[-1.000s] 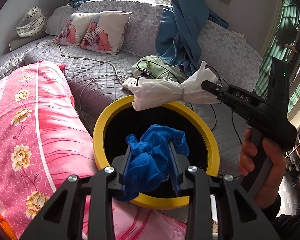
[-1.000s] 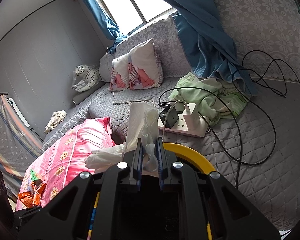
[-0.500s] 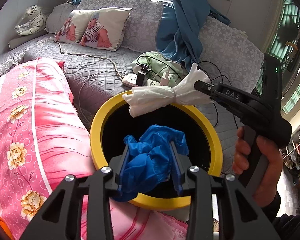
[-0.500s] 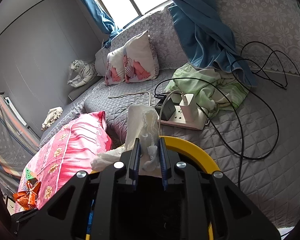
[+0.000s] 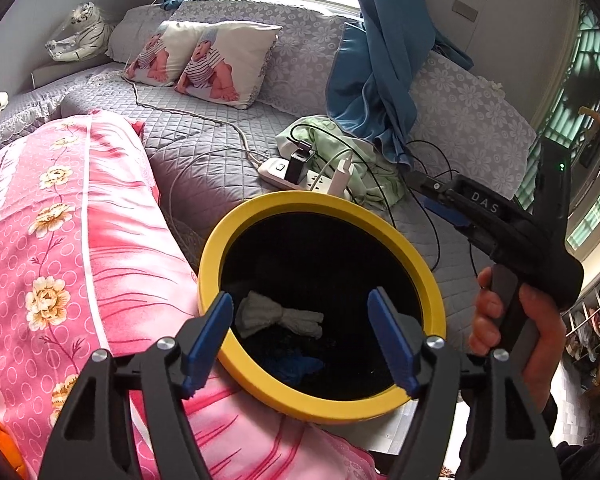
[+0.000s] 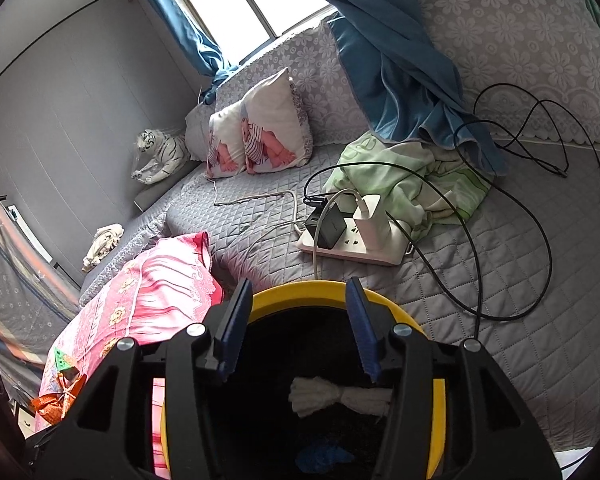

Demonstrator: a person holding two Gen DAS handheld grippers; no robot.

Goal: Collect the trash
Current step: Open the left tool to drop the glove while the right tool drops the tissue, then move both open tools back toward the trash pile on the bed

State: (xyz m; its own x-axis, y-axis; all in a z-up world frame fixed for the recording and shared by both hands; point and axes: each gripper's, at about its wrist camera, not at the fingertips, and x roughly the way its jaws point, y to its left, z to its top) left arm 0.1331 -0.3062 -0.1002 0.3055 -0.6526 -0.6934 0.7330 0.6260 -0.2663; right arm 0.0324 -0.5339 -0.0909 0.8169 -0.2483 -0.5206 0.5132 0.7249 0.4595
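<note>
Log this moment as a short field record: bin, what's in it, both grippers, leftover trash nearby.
bin: yellow-rimmed bin, black inside, beside the pink quilt
contents: white tissue wad; blue glove below it
left gripper: jaws open, empty, over the bin
right gripper: jaws open, empty, over the bin
leftover trash: orange wrapper on the quilt's edge

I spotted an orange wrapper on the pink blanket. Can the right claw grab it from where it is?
Probably yes: the orange wrapper lies uncovered on the pink blanket, and the right claw is open and empty, though it must leave the yellow bin first.
</note>
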